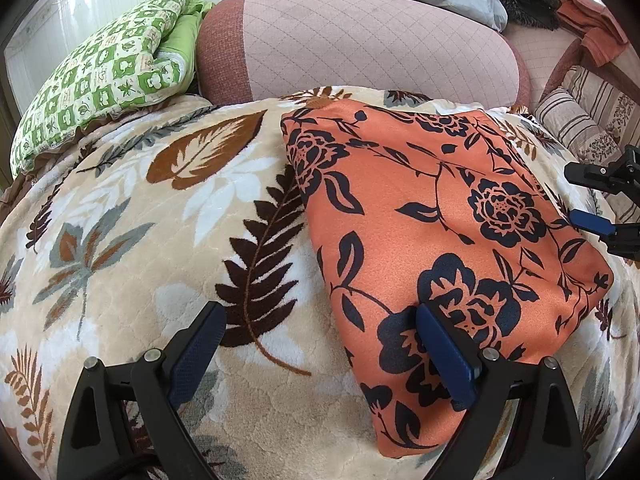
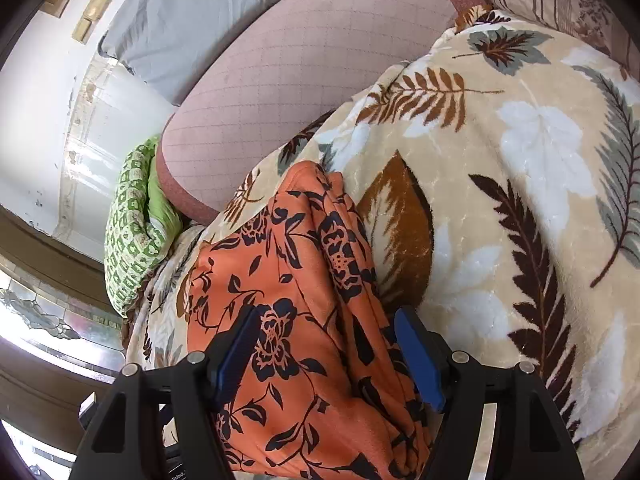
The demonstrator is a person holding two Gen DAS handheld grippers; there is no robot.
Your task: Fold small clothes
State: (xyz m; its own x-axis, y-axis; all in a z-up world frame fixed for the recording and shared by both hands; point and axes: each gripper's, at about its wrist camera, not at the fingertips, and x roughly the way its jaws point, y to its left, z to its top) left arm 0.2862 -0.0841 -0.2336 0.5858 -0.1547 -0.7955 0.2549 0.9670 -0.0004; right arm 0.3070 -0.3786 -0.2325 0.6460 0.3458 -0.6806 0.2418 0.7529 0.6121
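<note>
The folded orange cloth with black flowers [image 2: 304,320] is straddled by the wide-open right tongs [image 2: 326,344], nothing pinched; left tongs [image 1: 320,344] gaping too, its long edge running ahead.

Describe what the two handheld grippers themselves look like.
Both match. The left gripper and the right gripper have angular black frames with triangular cut-outs and silver round pivot pins. Their jaws carry flat blue pads with a fine textured face. No sleeves or hands show.
</note>
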